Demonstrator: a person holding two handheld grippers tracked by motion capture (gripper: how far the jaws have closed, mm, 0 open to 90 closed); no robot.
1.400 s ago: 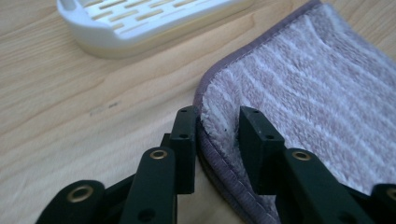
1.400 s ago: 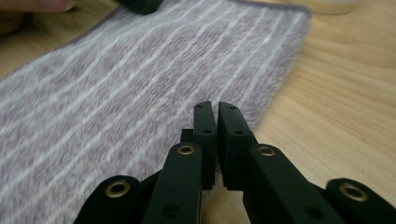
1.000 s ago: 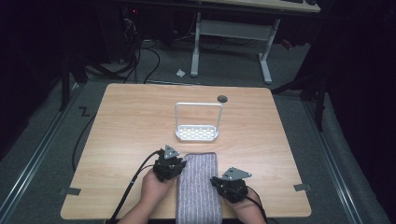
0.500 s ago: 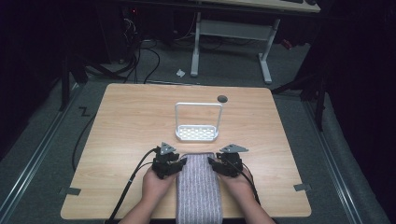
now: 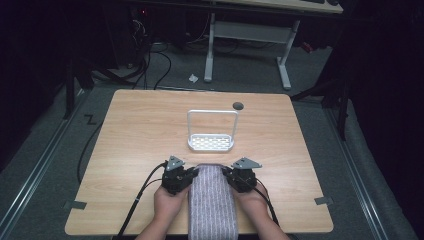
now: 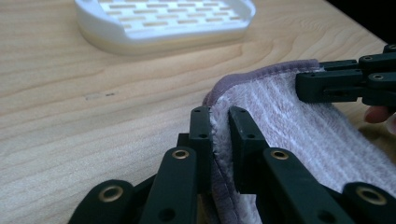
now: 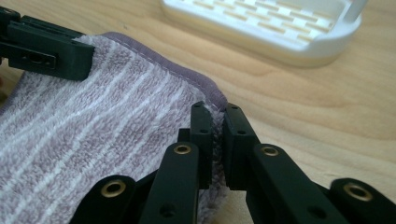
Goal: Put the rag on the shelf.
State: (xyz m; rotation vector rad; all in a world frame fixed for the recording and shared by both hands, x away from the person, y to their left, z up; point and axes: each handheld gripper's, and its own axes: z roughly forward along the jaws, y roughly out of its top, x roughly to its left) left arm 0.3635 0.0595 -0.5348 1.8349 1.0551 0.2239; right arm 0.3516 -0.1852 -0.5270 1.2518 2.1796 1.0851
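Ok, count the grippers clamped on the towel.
2: the left gripper pinches the striped towel at its far left corner, the right gripper at its far right corner.

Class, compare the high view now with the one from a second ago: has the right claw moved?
Yes. The right claw has moved up the picture toward the white rack, from the towel's right edge to its far right corner, which it now pinches.

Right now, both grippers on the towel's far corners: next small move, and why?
Probably lift both corners together, a little. The left gripper and right gripper each pinch an edge of the striped towel, jaws having just closed on it. It lies flat near the white rack, so raising it evenly keeps it taut.
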